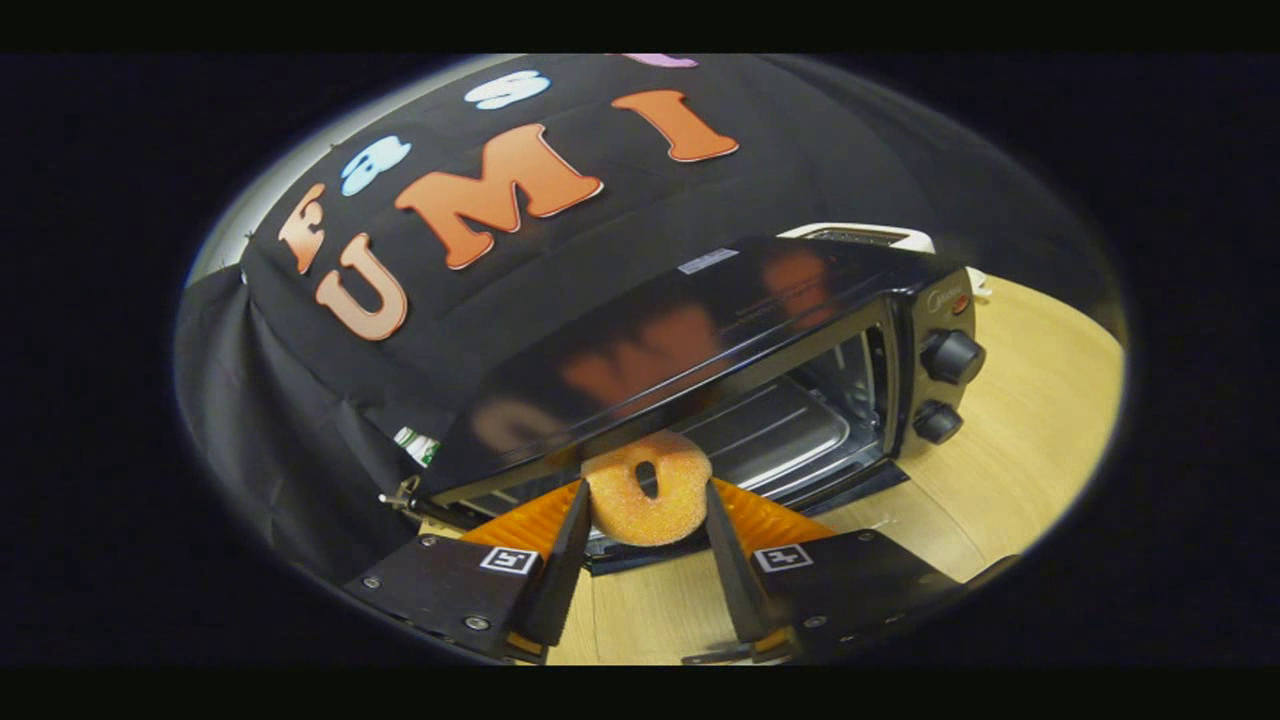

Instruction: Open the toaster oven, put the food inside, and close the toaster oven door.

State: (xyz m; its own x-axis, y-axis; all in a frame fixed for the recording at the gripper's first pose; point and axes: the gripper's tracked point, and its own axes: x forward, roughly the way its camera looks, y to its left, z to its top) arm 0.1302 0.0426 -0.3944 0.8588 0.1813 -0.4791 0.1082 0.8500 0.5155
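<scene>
Both fingers (590,515) clamp doughnut (647,488) between them | toaster oven (700,350) open just ahead

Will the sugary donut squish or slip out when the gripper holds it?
The donut, pinched between both fingers, keeps its ring shape, so it is probably fairly firm. Its grainy sugar coating likely helps grip. It seems light, hanging at the open toaster oven.
</scene>
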